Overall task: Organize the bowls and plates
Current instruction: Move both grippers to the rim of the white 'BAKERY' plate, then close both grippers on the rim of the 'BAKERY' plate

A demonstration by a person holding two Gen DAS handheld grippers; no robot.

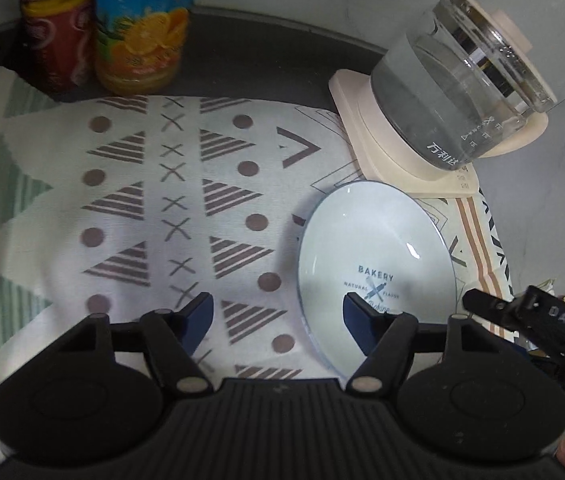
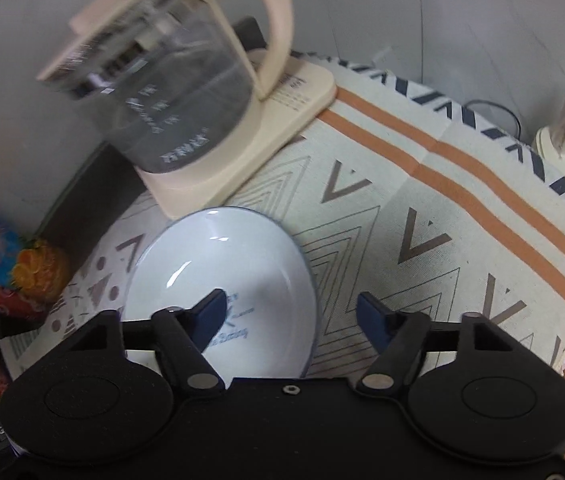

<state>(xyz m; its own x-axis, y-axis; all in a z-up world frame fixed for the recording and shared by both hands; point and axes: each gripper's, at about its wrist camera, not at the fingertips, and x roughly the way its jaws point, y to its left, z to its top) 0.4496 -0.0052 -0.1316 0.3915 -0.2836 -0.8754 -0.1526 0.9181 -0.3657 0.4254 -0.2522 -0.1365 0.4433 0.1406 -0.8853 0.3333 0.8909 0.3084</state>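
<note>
Left tool (image 1: 278, 316) spread wide, holding nothing, blue pads (image 1: 201, 312) hovering low over the patterned cloth (image 1: 186, 200), right pad above the near rim of the plate. Right tool (image 2: 292, 312) likewise spread wide and empty, left pad above the plate's printed centre, right pad over bare cloth; seen also at the lower right edge of the left view.

White plate (image 1: 378, 256) with a thin blue rim and a "BAKERY" print lying flat on the cloth-covered bench (image 1: 266, 60), just in front of the cream kettle base (image 1: 366, 136), rim very close to it, contact not clear. Glass kettle (image 2: 174, 92) with cream handle standing on that base. Orange drink bottle (image 1: 142, 28) and red bottle (image 1: 56, 28) upright side by side at the far left of the bench, well apart from the plate.
</note>
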